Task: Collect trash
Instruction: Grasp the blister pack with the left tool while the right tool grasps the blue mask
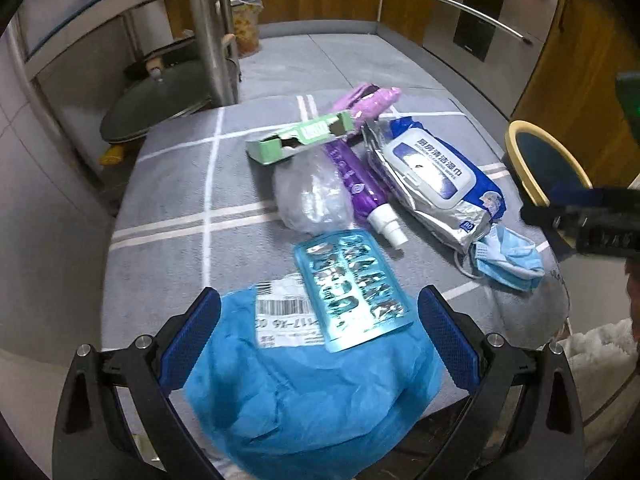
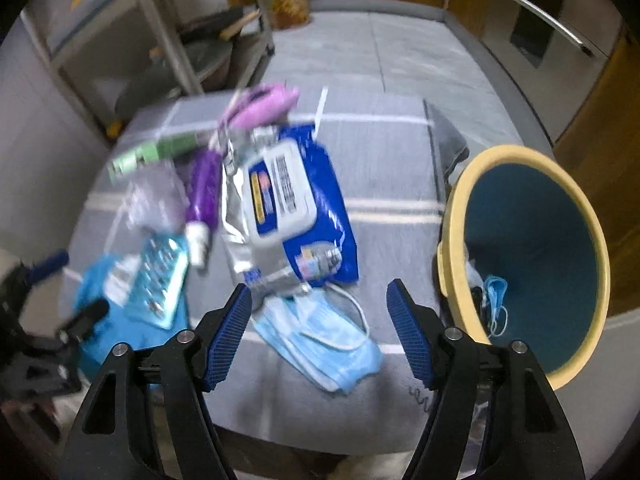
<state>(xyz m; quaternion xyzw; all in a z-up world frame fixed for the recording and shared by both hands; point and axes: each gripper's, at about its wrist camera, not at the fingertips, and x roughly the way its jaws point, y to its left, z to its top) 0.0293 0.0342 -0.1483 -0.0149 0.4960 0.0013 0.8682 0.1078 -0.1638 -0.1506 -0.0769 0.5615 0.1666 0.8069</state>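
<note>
since the right gripper (image 2: 318, 330) hangs w/ jaws apart, clamped on nothing, over the blue face masks (image 2: 320, 340) at the table's near edge beside the bin (image 2: 448, 240), they'd handle light, soft & floppy, so pinch the bunched pleats, not the ear loops; left gripper (image 1: 320, 340) also apart over the blue mailer bag (image 1: 312, 400).

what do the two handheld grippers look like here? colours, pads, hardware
Both match: the left gripper and right gripper have black plastic arms with triangular cutouts and silver round pivot bolts. The fingers carry blue pads with a fine grid texture. No cables or markings show. A fluffy white sleeve sits at the edge.
</note>
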